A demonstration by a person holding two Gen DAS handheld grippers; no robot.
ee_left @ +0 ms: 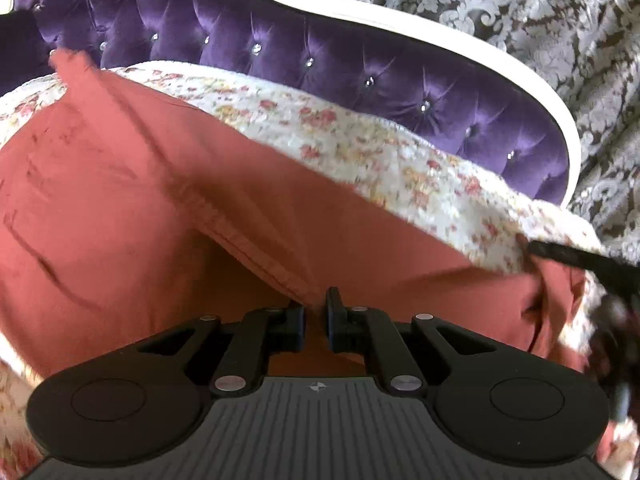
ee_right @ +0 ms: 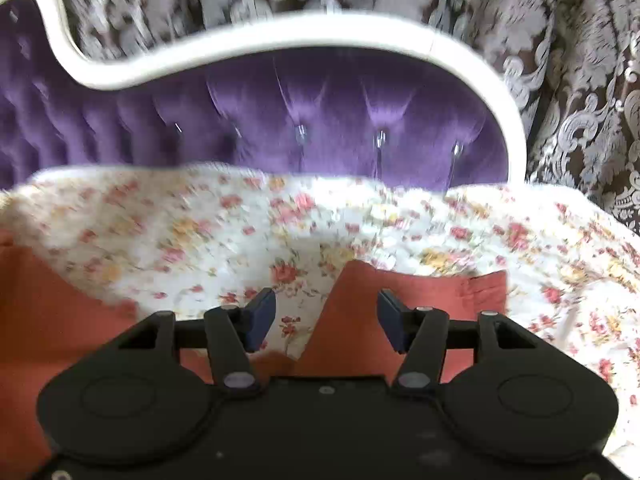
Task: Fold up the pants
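The rust-red pants (ee_left: pixel 120 200) lie spread over a floral bedspread (ee_left: pixel 360 136). My left gripper (ee_left: pixel 316 318) is shut on a seamed fold of the pants and holds it just off the bed. In the right wrist view a corner of the pants (ee_right: pixel 360 320) lies under my right gripper (ee_right: pixel 326 320), which is open with nothing between its fingers. More red fabric (ee_right: pixel 48 300) lies at the left. The right gripper (ee_left: pixel 600 272) also shows as a dark blur at the right edge of the left wrist view.
A purple tufted headboard (ee_left: pixel 320 48) with a white frame (ee_right: pixel 280 36) stands behind the bed. A brown and silver damask curtain (ee_left: pixel 540 20) hangs behind it. The floral bedspread (ee_right: pixel 240 232) covers the bed.
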